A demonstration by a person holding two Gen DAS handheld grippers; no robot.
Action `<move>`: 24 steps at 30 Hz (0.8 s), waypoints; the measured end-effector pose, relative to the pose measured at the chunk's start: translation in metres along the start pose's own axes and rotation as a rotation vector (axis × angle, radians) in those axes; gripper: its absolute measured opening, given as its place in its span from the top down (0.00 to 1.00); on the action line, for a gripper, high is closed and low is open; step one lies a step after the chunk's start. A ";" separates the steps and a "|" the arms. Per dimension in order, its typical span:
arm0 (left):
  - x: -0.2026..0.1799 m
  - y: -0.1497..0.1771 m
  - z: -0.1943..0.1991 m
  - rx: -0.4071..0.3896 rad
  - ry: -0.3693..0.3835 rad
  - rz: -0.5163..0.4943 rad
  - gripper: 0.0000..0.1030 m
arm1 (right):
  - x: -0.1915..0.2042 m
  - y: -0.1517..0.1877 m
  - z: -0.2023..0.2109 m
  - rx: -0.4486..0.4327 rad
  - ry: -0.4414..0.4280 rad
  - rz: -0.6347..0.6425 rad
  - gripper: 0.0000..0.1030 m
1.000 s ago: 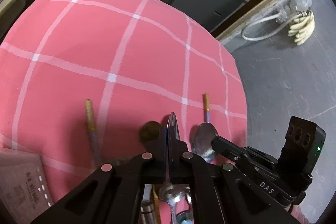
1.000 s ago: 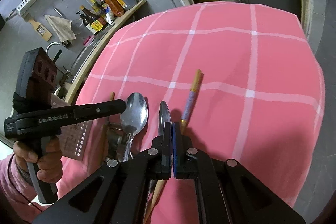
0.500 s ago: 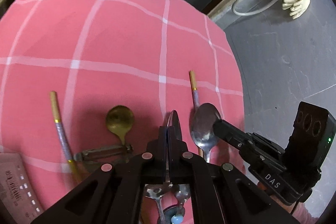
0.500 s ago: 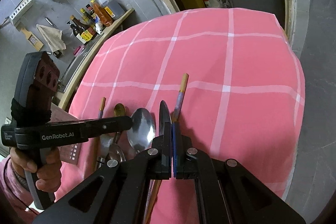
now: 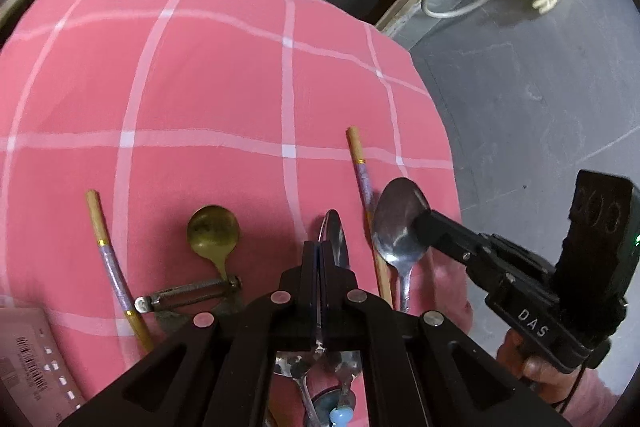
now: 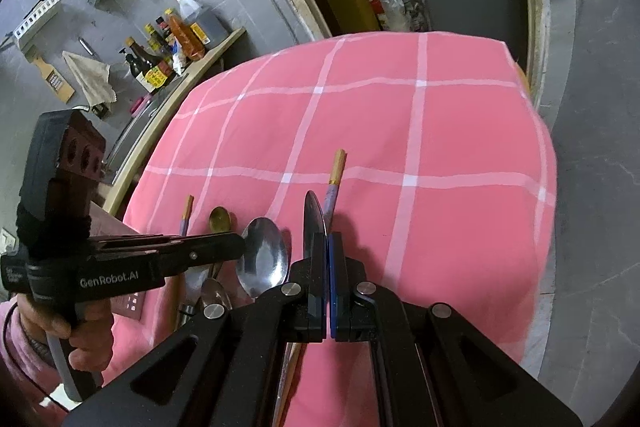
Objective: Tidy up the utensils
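Moved: both steel spoons sit higher above the counter (image 5: 200, 87).
Left claw (image 5: 320, 259): clenched on steel spoon (image 5: 334, 235).
Right claw (image 6: 329, 255): clenched on second steel spoon (image 6: 313, 223).

White letters "DAS" are showing on the black body of the right hand-held gripper (image 5: 416, 223); "GenRobot.AI" is showing on the black left hand-held gripper (image 6: 236, 247).

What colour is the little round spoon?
Dull brassy gold, seen best in the left wrist view: the small round spoon.

Both wrist views: same tablecloth (image 5: 224, 87), close.
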State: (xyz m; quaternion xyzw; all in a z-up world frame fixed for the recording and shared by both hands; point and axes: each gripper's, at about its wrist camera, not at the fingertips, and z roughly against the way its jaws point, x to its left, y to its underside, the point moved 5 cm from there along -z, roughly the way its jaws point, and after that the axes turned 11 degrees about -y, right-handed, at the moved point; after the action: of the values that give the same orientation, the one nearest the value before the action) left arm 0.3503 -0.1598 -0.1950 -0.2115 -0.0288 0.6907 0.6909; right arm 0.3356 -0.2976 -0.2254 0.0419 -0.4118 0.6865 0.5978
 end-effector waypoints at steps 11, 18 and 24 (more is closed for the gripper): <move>-0.001 -0.005 0.062 -0.201 -0.111 -0.001 0.99 | 0.019 -0.013 0.041 -0.133 0.050 0.046 0.99; 0.003 -0.020 0.119 -0.392 -0.181 0.016 0.99 | 0.053 -0.037 0.087 -0.295 0.109 0.123 0.99; 0.012 -0.036 0.181 -0.533 -0.214 0.027 0.99 | 0.109 -0.069 0.125 -0.457 0.099 0.194 0.99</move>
State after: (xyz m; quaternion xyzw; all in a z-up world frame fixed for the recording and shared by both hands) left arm 0.3248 -0.1013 -0.0210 -0.3121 -0.2792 0.6864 0.5946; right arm 0.3095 -0.2927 -0.0476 -0.1679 -0.5285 0.6311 0.5424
